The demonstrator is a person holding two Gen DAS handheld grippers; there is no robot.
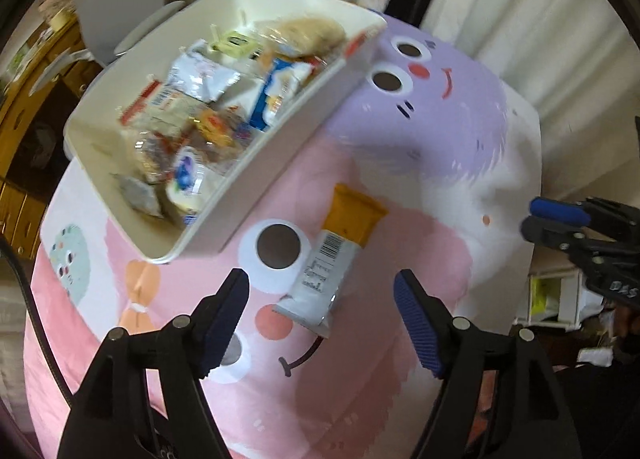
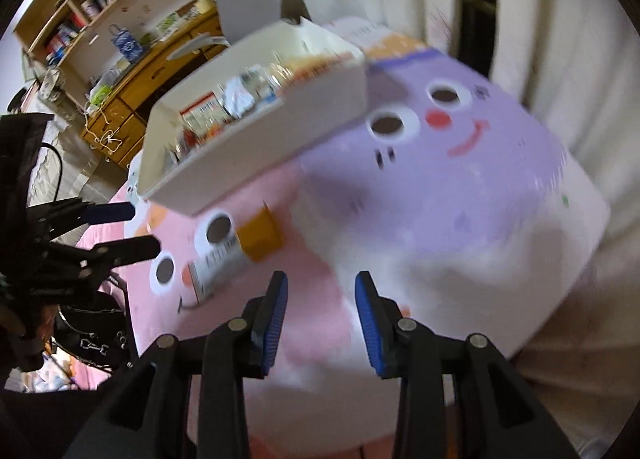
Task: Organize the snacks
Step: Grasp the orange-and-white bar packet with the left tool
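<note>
— Where's the snack they're working on?

— The orange-and-white snack bar (image 1: 334, 255) lies flat on the cartoon tablecloth (image 1: 400, 163), on the pink part, its white barcode end just beside a big painted eye. From the left gripper's camera it sits dead centre, with the orange end pointing to about one o'clock.

— And the box?

— The white bin (image 1: 256, 163) stands at about eleven o'clock from the bar, close by but not touching it as far as I can see. It is packed with wrapped snacks (image 1: 200, 107): blue and white packets, red-edged ones, something pale and bready at the far end. They are too blurred to name.

— Is the left gripper (image 1: 320, 295) holding anything?

— No. Its jaws stand wide apart, blue pads showing, nothing pressed between them. The bar's white end falls in the gap between the fingertips, but the pads are clear of it.

— The right one?

— The right gripper (image 2: 320, 291) has its jaws parted more narrowly, and only pink and white cloth shows in the gap. It grips nothing. In its view the bar (image 2: 236, 251) is off at about ten o'clock and the bin (image 2: 256, 131) higher, near eleven. The left gripper (image 2: 136, 229) shows at nine o'clock, side-on.

— Anything behind?

— Pale curtains (image 1: 520, 19) at twelve to two o'clock, and wooden shelves (image 2: 100, 3) with a drawer unit up at ten o'clock in the right view.
</note>
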